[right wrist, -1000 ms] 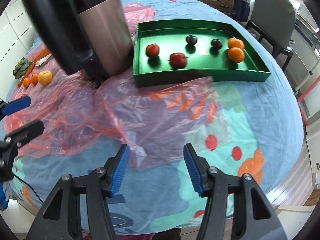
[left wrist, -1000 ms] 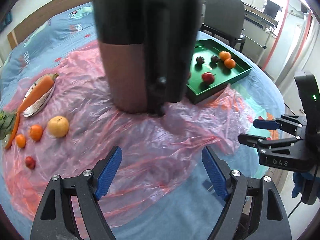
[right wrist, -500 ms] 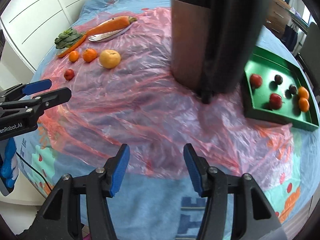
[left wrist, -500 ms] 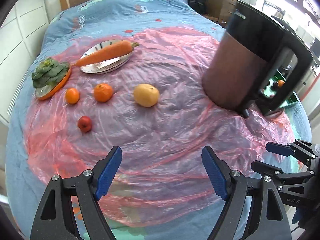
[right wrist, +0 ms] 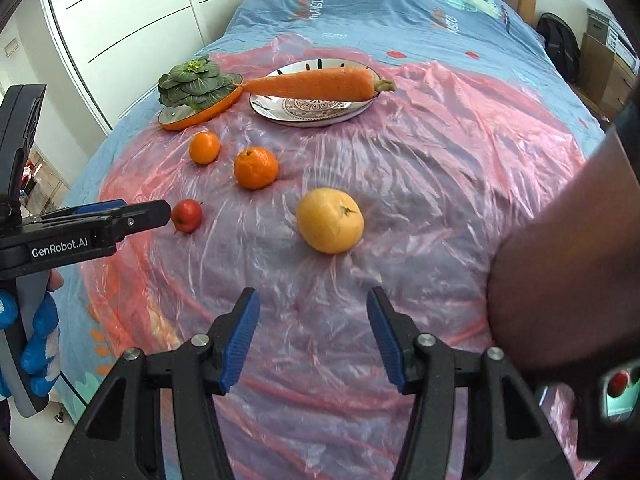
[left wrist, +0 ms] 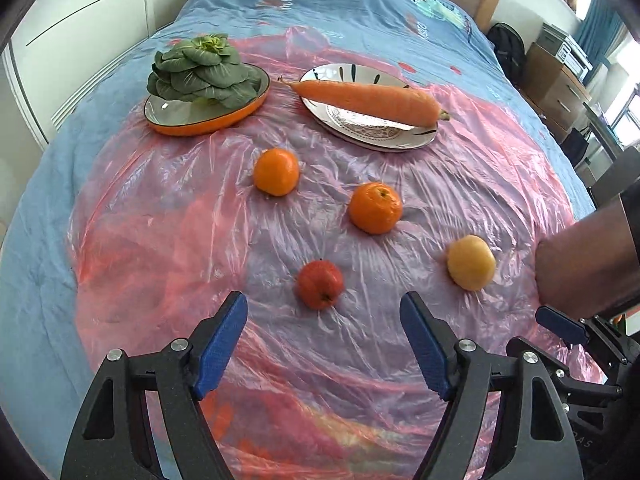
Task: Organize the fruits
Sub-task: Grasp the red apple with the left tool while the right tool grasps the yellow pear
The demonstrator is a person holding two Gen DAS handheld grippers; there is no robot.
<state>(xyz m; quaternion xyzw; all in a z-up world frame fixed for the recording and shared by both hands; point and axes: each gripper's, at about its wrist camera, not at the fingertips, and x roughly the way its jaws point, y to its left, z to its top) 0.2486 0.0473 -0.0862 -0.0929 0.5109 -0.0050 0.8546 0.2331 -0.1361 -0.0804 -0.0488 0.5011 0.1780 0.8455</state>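
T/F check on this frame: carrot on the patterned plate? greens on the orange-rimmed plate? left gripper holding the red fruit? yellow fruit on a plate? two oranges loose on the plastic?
1. The carrot lies on the patterned plate. True.
2. The leafy greens sit on the orange-rimmed plate. True.
3. The left gripper holds the red fruit. False: its jaws are open and empty, having just closed a little; the fruit lies ahead on the pink plastic sheet.
4. The yellow fruit is on a plate. False: it rests on the plastic sheet.
5. Two oranges lie loose on the plastic. True.
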